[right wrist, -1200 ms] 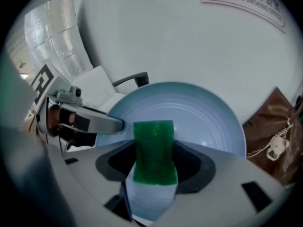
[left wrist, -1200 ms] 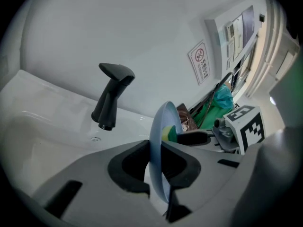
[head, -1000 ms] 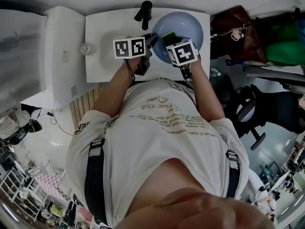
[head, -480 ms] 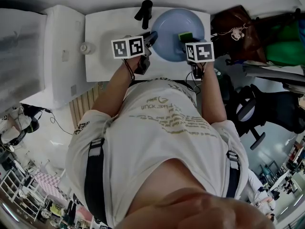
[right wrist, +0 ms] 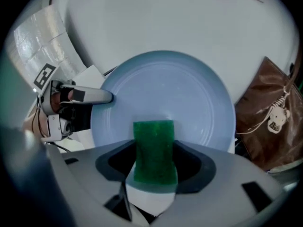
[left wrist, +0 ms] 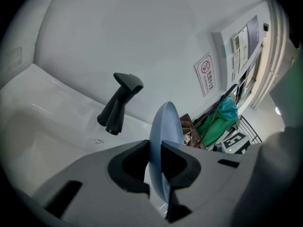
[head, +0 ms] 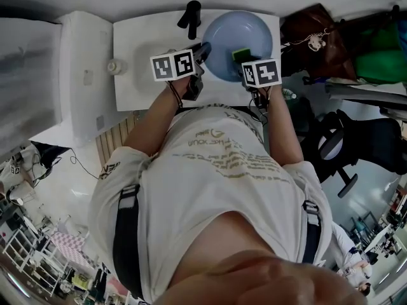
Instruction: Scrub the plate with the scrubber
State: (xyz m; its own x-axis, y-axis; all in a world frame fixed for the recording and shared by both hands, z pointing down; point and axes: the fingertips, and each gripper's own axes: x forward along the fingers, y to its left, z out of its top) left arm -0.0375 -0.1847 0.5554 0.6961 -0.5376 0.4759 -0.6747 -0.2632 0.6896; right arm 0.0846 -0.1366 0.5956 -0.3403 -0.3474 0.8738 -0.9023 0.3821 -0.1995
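A light blue plate (head: 236,33) is held over the white basin (head: 140,43), tilted on edge. My left gripper (head: 203,51) is shut on the plate's left rim; in the left gripper view the plate (left wrist: 164,126) stands edge-on between the jaws of my left gripper (left wrist: 155,163). My right gripper (head: 245,61) is shut on a green scrubber (head: 241,54), which lies against the plate's lower right face. In the right gripper view the scrubber (right wrist: 153,148) sticks out from my right gripper (right wrist: 154,162) onto the plate (right wrist: 165,93).
A black faucet (head: 191,14) stands at the basin's back edge, just left of the plate. A brown bag (head: 311,33) and green fabric (head: 381,56) lie to the right. A small round fitting (head: 115,65) sits at the basin's left. An office chair (head: 334,148) stands at lower right.
My right gripper carried the scrubber across the plate from its left-centre to the right side, then came slightly back and down. The left gripper and plate stayed put.
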